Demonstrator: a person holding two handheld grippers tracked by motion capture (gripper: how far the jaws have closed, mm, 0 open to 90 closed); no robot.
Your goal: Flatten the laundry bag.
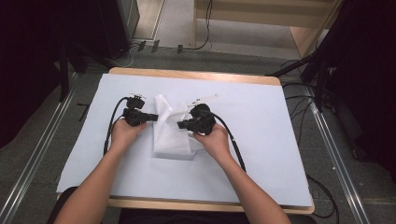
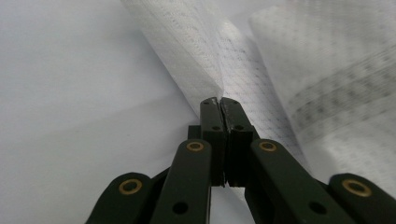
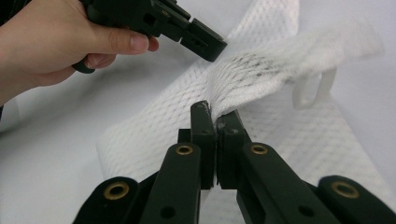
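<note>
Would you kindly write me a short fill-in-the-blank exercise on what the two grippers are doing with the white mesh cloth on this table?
1. The left gripper has its jaws ____ on an edge of the white mesh cloth.
2. The right gripper is shut on a bunched fold of the same ____.
3. The cloth lies on a ____ sheet that covers the wooden table.
4. In the high view, the cloth sits ____ the two grippers.

Missing words: shut; cloth; white; between

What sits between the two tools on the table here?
In the high view, only the white mesh bag spans the stretch between the left tool and the right tool; each is shut on a raised fold of it.
</note>
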